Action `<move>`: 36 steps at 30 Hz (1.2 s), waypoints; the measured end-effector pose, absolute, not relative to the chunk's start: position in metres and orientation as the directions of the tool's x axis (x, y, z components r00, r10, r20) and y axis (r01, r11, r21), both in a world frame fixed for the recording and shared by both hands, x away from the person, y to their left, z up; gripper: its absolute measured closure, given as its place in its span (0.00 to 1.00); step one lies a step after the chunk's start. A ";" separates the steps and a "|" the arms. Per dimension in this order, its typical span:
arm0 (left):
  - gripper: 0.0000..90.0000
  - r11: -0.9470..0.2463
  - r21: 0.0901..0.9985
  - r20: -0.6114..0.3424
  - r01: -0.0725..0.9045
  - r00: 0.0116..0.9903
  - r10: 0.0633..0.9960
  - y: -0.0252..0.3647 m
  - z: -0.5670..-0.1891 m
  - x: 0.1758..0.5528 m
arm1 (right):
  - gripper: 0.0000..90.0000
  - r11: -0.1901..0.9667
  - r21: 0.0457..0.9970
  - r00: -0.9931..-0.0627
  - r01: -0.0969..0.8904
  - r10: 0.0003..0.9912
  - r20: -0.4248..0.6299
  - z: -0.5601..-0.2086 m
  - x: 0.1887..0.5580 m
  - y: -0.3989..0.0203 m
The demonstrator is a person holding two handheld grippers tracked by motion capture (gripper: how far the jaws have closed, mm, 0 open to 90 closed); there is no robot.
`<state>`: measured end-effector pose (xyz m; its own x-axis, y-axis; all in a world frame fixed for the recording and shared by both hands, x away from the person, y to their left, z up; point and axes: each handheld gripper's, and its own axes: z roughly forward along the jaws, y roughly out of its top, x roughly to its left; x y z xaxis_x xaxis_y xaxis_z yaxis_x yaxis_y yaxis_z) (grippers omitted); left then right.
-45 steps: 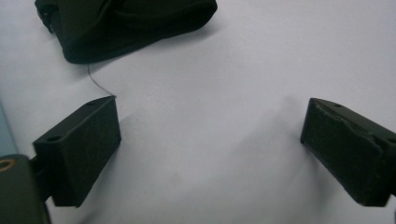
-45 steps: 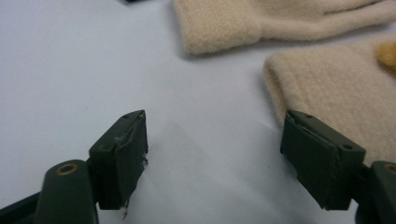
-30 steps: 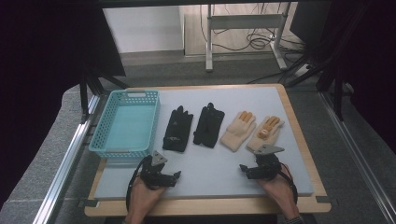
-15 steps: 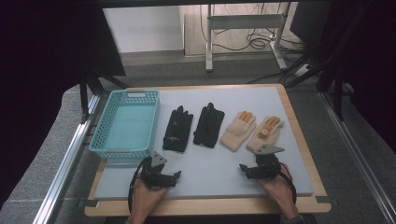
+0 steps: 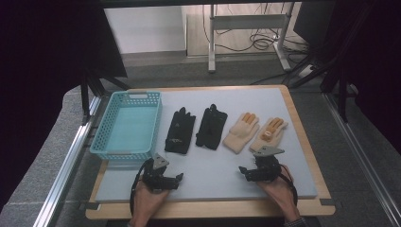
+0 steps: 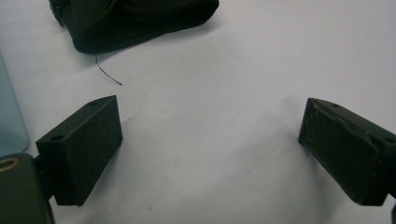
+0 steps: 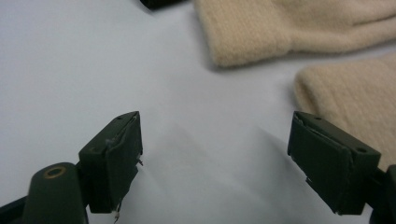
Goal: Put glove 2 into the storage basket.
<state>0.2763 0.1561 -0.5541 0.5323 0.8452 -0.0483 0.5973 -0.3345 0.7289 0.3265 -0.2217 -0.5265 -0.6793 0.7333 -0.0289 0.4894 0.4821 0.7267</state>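
Two black gloves (image 5: pixel 180 130) (image 5: pixel 211 126) and two cream gloves with orange fingertips (image 5: pixel 241 131) (image 5: pixel 268 134) lie in a row across the middle of the white mat. My left gripper (image 5: pixel 171 179) rests near the front edge below the left black glove, jaws wide open with bare mat between them; that glove's cuff (image 6: pixel 140 23) lies just ahead of it. My right gripper (image 5: pixel 249 172) sits below the cream gloves, open and holding nothing. The cream cuffs (image 7: pixel 289 28) (image 7: pixel 359 98) lie just beyond its jaws.
A turquoise plastic basket (image 5: pixel 128 124) stands at the left of the mat (image 5: pixel 213 175), empty. The mat lies on a wooden board (image 5: pixel 302 207). Metal rails (image 5: pixel 61 175) flank the table. A loose thread (image 6: pixel 108 74) lies by the black cuff.
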 end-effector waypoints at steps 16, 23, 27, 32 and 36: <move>0.07 -0.334 0.728 -0.049 0.598 0.531 0.846 0.156 -0.554 0.276 | 0.20 0.463 0.739 -0.693 0.489 0.721 0.007 -0.508 0.350 -0.205; 0.07 -0.332 0.729 -0.050 0.598 0.531 0.846 0.156 -0.554 0.276 | 0.24 0.471 0.739 -0.707 0.482 0.707 0.010 -0.505 0.369 -0.192; 0.07 -0.333 0.729 -0.050 0.598 0.531 0.846 0.156 -0.554 0.276 | 0.31 0.472 0.743 -0.714 0.475 0.700 0.013 -0.500 0.384 -0.181; 0.07 -0.331 0.731 -0.050 0.597 0.530 0.846 0.156 -0.554 0.276 | 0.36 0.487 0.740 -0.723 0.465 0.691 0.000 -0.498 0.396 -0.169; 0.07 -0.332 0.731 -0.049 0.597 0.530 0.846 0.156 -0.554 0.276 | 0.40 0.498 0.734 -0.729 0.462 0.684 -0.005 -0.498 0.410 -0.157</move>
<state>0.2761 0.1561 -0.5543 0.5304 0.8463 -0.0493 0.5969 -0.3315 0.7306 0.4102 -0.1569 -0.4983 -0.7292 0.6843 -0.0054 0.4619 0.4981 0.7339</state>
